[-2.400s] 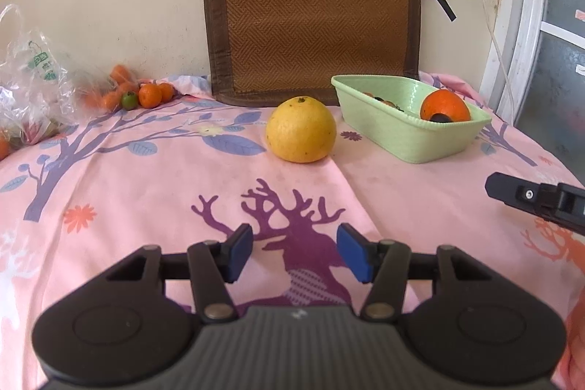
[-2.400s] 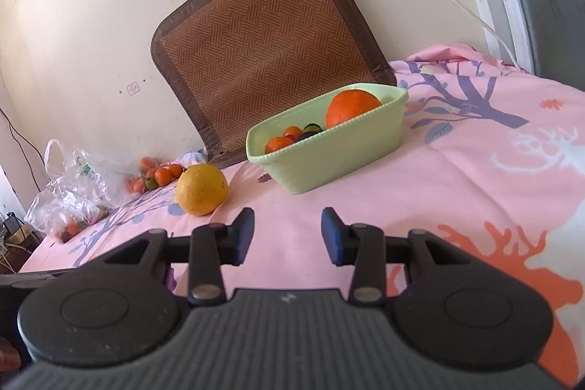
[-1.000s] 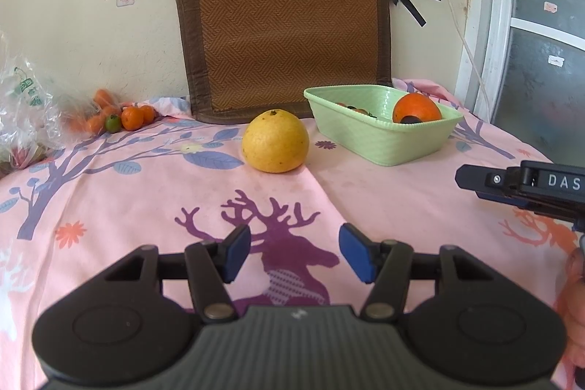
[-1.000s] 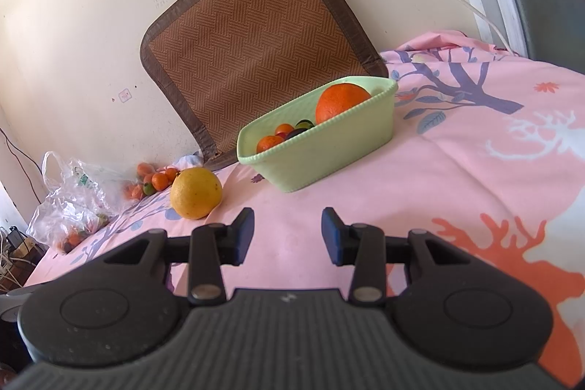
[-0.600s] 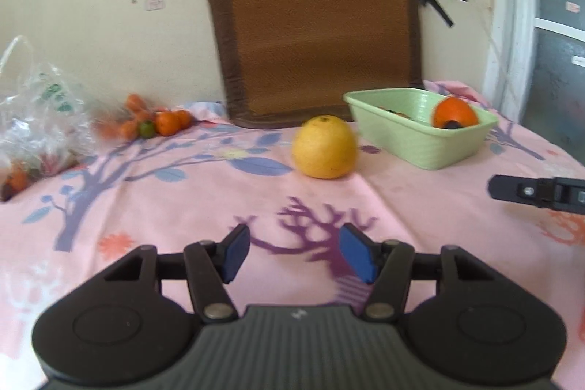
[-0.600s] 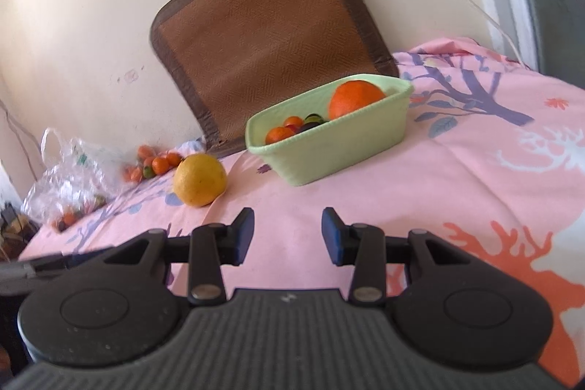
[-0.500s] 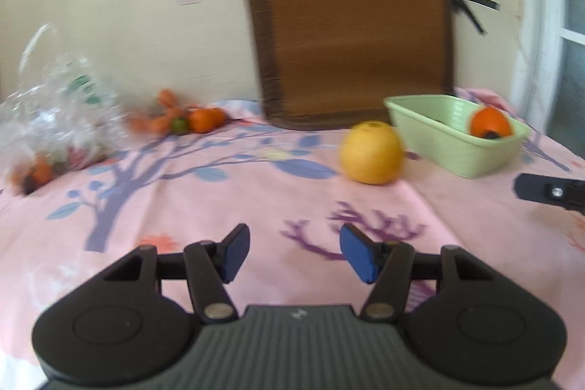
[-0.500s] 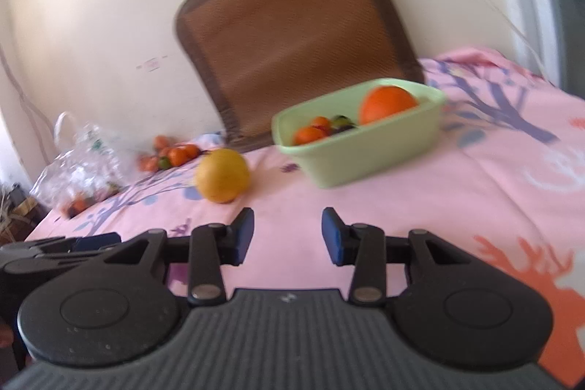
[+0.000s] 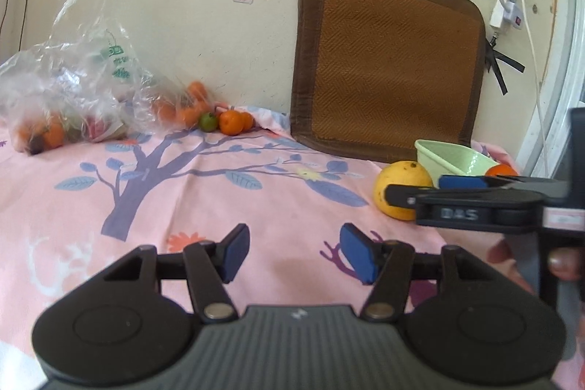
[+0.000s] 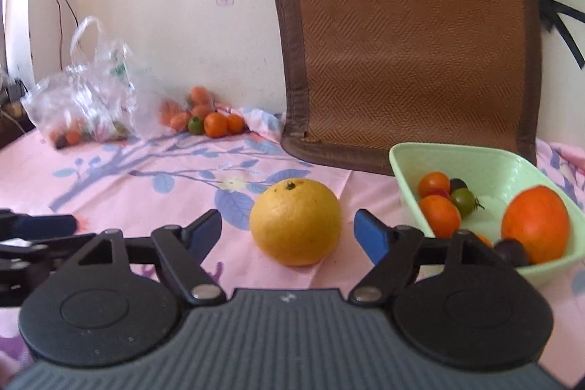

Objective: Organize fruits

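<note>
Yellow fruit (image 10: pixel 295 221) sits on the pink cloth (image 10: pixel 153 185), just beside the green tub (image 10: pixel 486 167). A moment ago the right claw (image 10: pixel 289 233) had its jaws close together and looked at the tub. Now it faces the fruit and its jaws are opening wide, nothing between them yet. I think it will grab the fruit next. The left claw (image 9: pixel 294 253) is partly open and holds nothing.

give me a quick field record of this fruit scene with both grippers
surface: pink tablecloth
big yellow fruit: on cloth, left of green basket
basket contents: large orange, small tomatoes
loose fruit: small oranges by wall, beside plastic bag
right gripper: jaws opening, lined up on yellow fruit, not touching
left gripper: partly open, empty
</note>
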A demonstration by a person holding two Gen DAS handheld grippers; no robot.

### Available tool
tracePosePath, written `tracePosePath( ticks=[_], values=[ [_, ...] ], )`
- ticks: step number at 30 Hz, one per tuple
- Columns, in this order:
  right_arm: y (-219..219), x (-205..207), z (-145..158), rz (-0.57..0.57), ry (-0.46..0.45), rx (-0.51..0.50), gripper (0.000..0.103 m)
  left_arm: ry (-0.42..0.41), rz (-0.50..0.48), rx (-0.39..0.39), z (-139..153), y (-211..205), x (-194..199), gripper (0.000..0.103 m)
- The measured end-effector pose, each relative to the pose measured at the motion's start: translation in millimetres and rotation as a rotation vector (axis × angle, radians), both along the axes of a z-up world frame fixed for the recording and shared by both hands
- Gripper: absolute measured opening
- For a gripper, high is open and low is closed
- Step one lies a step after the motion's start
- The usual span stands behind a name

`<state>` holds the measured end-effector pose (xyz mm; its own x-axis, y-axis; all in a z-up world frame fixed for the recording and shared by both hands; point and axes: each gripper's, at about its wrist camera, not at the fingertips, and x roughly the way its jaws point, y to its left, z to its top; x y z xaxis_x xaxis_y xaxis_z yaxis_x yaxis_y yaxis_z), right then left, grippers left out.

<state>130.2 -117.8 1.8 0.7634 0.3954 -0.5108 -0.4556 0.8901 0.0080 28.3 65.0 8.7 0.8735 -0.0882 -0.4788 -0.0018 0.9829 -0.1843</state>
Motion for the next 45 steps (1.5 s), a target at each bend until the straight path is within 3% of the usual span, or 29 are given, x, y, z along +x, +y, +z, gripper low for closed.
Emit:
tracePosePath(
  ticks=[9,12,15,25,39,45],
  values=[
    [14,17,-8,-0.011,-0.007,-0.128,0.081,-0.014,-0.008,-0.003,0,0,-3,0.058],
    [19,13,-9,0.022,-0.018,-0.156,0.068,-0.018,-0.009,0.003,0,-1,-3,0.058],
    [22,12,-10,0.022,-0.032,-0.175,0.068,-0.018,-0.009,0.002,0,-1,-3,0.059],
    [10,5,-5,-0.008,-0.022,-0.081,0.067,-0.024,-0.005,0.000,1,0,-3,0.059],
    [-14,-77,4,0.103,0.042,0.050,0.067,-0.034,-0.010,0.004,1,-1,-6,0.064],
    [-20,-91,-5,0.117,0.029,0.041,0.068,-0.034,-0.012,0.008,1,-2,-6,0.065]
  ],
)
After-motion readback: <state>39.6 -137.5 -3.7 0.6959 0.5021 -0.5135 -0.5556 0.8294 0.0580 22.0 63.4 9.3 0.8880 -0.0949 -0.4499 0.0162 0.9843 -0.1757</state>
